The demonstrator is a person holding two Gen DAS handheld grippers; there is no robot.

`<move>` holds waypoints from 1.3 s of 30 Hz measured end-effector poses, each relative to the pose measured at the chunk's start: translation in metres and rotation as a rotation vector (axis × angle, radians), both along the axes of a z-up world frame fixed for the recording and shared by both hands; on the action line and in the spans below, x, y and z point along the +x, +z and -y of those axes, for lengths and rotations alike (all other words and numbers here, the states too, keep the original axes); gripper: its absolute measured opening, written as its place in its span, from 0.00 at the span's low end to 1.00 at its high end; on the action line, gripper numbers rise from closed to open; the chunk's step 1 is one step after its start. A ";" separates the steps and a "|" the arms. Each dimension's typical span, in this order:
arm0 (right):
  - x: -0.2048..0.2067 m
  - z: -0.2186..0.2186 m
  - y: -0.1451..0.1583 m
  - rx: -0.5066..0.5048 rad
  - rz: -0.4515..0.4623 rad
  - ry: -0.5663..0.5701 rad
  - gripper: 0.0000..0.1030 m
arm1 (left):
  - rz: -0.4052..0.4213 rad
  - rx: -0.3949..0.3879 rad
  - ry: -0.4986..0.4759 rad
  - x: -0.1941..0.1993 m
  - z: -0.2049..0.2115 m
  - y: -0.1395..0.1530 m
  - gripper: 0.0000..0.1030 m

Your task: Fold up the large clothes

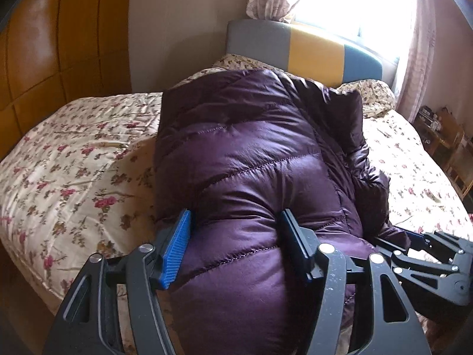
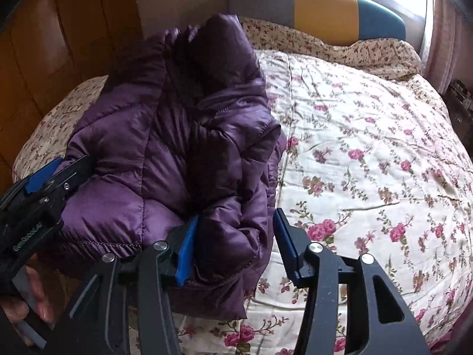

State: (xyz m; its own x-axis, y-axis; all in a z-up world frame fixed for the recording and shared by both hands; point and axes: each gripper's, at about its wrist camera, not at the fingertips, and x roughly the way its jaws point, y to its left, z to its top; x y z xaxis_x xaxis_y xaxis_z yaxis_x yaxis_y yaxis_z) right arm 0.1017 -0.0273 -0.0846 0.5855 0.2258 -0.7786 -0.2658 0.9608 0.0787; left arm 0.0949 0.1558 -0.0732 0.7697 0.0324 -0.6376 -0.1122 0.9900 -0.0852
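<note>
Both grippers, left (image 1: 235,247) and right (image 2: 233,250), sit spread wide around the near end of the puffy purple jacket (image 1: 251,153) lying on the floral bedspread (image 2: 369,148), gripping nothing yet, so that slick fabric could easily squirt out and unfold.

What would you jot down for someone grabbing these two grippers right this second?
Left gripper: open, jaws straddling the near bulge of the purple jacket; fabric sits between them, not pinched.
Right gripper: open, at the jacket's right near edge; a puffy fold lies between the jaws, nearer the left finger.
Jacket: on the floral bedspread, bunched lengthwise toward the headboard, sides seemingly drawn in, its right side lumpy.
Done: probably a rough first fold.
Left: likely close both grippers on the near end, fold it toward the headboard, then flatten.
</note>
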 end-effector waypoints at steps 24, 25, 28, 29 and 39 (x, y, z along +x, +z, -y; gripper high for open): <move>-0.055 -0.005 0.050 -0.014 0.139 -0.011 0.76 | 0.065 0.009 0.169 -0.066 0.008 0.040 0.96; -0.057 -0.004 0.051 -0.014 0.142 -0.010 0.77 | 0.064 0.016 0.172 -0.067 0.008 0.041 0.96; -0.061 -0.004 0.055 -0.014 0.158 -0.006 0.81 | 0.062 0.037 0.178 -0.070 0.012 0.044 0.96; -0.062 -0.003 0.055 -0.015 0.161 -0.005 0.82 | 0.064 0.041 0.178 -0.072 0.013 0.044 0.97; -0.065 0.003 0.055 -0.059 0.169 -0.025 0.84 | 0.079 0.072 0.195 -0.078 0.025 0.049 0.97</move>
State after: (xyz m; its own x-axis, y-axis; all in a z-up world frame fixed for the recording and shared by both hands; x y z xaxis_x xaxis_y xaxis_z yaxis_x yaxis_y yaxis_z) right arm 0.0365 -0.0307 -0.0293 0.7139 0.1666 -0.6802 -0.2467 0.9688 -0.0216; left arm 0.0170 0.1308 -0.0246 0.7917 0.2289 -0.5664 -0.2978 0.9541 -0.0307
